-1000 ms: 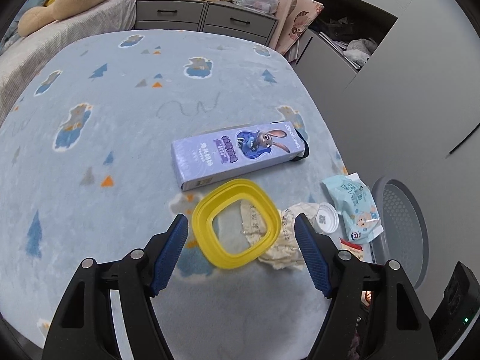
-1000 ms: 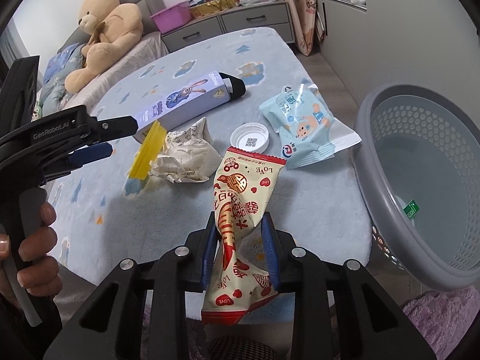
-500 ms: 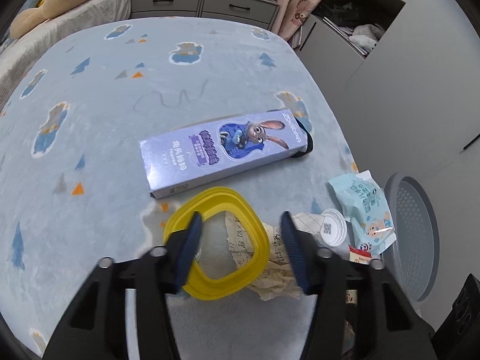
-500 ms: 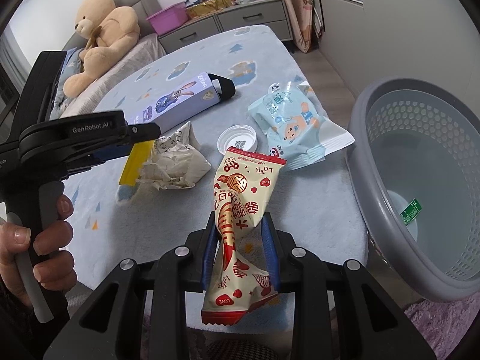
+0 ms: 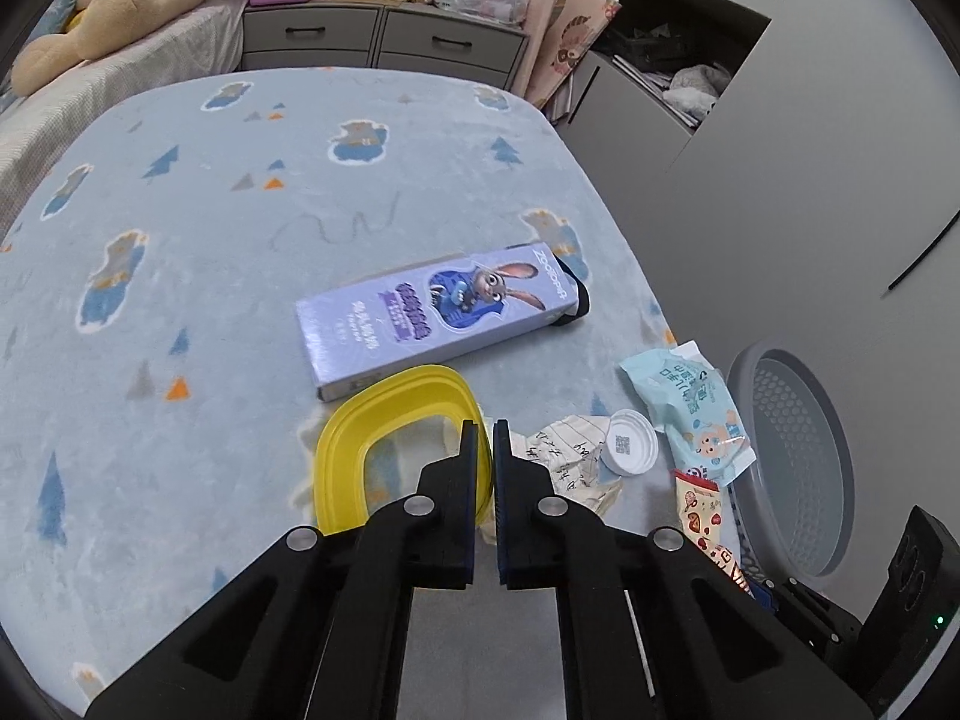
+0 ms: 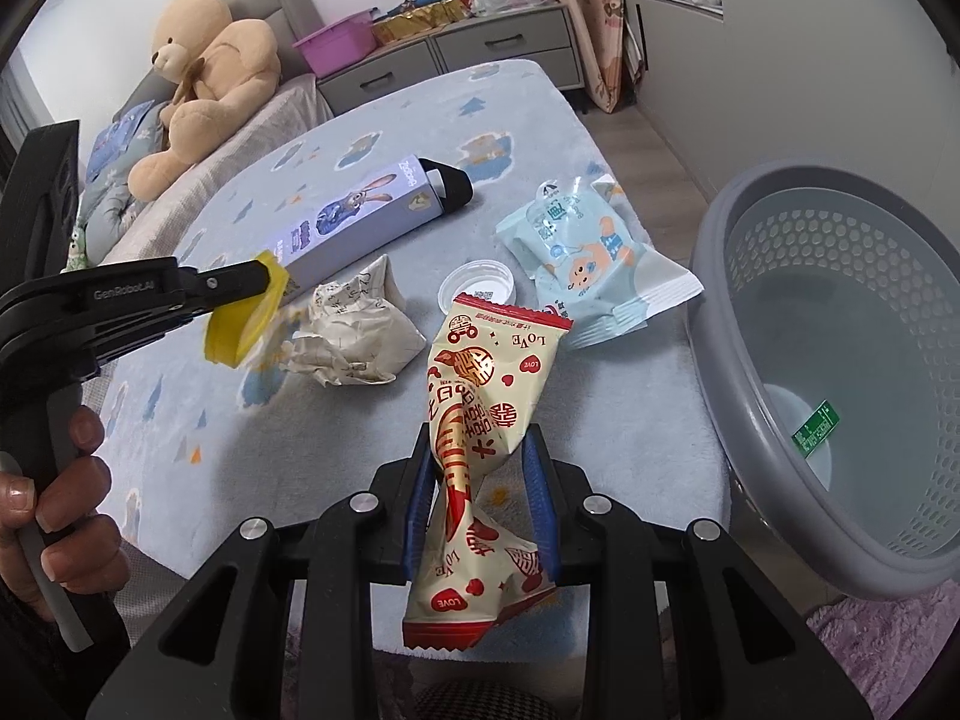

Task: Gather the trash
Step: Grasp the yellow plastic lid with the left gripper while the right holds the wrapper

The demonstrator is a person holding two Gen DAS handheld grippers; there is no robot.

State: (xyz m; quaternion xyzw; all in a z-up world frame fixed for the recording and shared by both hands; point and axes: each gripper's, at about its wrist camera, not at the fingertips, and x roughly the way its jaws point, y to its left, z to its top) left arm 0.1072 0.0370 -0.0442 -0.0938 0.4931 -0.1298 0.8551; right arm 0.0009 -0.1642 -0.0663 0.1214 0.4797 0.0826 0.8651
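My left gripper is shut on the rim of a yellow plastic ring lid, lifted a little off the blue blanket; it also shows in the right wrist view. My right gripper is shut on a red and cream snack wrapper, held above the bed's edge left of the grey basket. On the blanket lie a crumpled paper, a white cap, a light blue snack packet and a purple rabbit box.
The grey basket stands on the floor off the bed's right edge, with a small green label inside. A teddy bear sits at the bed's far left. Grey drawers and a wardrobe stand behind.
My left gripper has closed from wide open onto the yellow lid's rim and raised it. My right gripper has held the wrapper and shifted slightly.
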